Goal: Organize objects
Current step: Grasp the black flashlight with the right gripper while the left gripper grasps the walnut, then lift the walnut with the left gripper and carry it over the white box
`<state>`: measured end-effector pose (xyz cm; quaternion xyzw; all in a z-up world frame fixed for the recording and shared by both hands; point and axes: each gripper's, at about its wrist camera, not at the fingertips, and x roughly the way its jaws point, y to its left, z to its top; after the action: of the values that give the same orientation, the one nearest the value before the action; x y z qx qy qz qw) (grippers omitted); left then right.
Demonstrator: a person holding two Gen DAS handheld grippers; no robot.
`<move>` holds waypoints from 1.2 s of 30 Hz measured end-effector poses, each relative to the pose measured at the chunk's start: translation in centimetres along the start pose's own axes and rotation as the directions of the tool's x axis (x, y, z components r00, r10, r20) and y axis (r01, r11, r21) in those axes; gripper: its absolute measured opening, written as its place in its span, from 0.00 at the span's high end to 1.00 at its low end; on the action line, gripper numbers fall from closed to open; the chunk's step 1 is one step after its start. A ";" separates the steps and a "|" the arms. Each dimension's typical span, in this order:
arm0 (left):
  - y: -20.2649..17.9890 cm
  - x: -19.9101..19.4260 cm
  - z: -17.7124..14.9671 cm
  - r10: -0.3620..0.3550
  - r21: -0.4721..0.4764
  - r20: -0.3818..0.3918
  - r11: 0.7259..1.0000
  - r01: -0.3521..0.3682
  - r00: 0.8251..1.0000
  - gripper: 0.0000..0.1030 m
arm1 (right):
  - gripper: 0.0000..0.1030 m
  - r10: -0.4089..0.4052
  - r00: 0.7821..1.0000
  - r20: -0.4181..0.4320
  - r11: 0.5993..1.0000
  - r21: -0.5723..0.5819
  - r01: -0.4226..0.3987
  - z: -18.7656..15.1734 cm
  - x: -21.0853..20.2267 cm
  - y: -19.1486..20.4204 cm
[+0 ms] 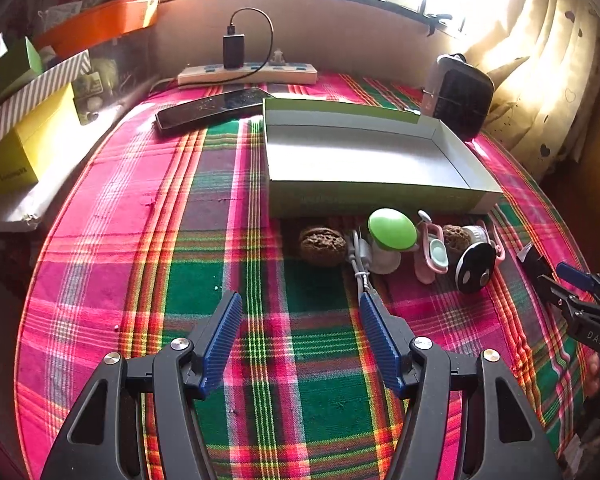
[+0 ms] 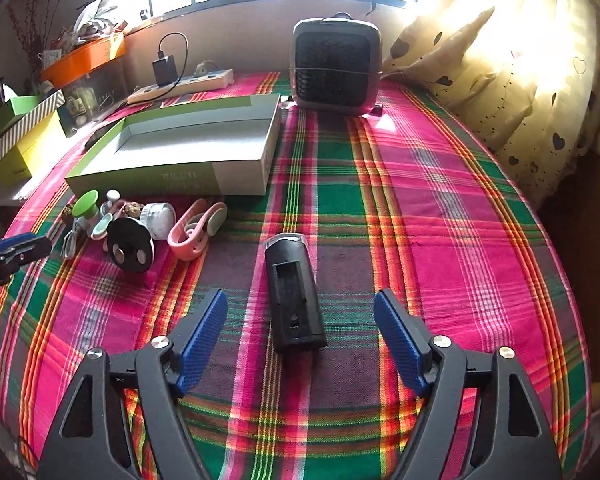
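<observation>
**Both grippers hanging over the plaid cloth, nothing picked up**

So closest to us, our right gripper (image 2: 300,334) has its blue fingers (image 2: 202,340) spread apart, with a black oblong gadget (image 2: 294,292) lying flat on the plaid tablecloth (image 2: 440,208) between them. The pads aren't touching it, so it's not gripped. Our left gripper (image 1: 300,340) is released too, fingers (image 1: 222,340) wide with only cloth between them; the tip of its right finger sits just by a grey cable (image 1: 358,258).

A bit further out there's the little clutter pile: a brown walnut (image 1: 323,245), a green-capped mushroom-shaped thing (image 1: 391,230) on a white base, a pink strap-like piece (image 2: 194,234), a second walnut (image 1: 456,236), and a white jar (image 2: 160,218) lying on its side next to a black disc (image 2: 131,249) with oval spots. They're all bunched up touching or nearly touching, right in front of the box.

Behind the pile sits the open green-and-white cardboard box (image 1: 380,196), with nothing in it that we can see. Past that, a dark phone (image 1: 216,108) lies flat to its left, a small black-and-grey fan (image 2: 336,68) stands to its right, and a power strip (image 1: 248,74) with a black charger (image 1: 233,50) plugged in runs along the wall under the window.
</observation>
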<state>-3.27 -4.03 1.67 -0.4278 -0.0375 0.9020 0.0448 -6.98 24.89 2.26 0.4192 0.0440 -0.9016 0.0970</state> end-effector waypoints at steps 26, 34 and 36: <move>0.4 4.1 3.1 0.031 0.042 -0.024 0.999 -0.030 0.999 0.42 | 0.72 0.017 0.999 -0.030 0.999 -0.033 -0.018 1.8 2.0 0.6; 0.6 4.2 3.2 0.040 0.034 -0.015 0.999 -0.040 0.999 0.53 | 0.72 0.020 0.999 -0.029 0.999 -0.032 -0.021 1.9 2.1 0.6; 0.7 4.1 3.2 0.047 0.033 -0.011 0.998 -0.047 0.999 0.60 | 0.72 0.021 0.999 -0.029 0.999 -0.031 -0.022 2.0 2.2 0.7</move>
<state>-8.38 -4.32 0.44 -0.4331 -0.0126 0.9007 0.0307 -9.69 23.63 1.89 0.4308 0.0552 -0.8937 0.1127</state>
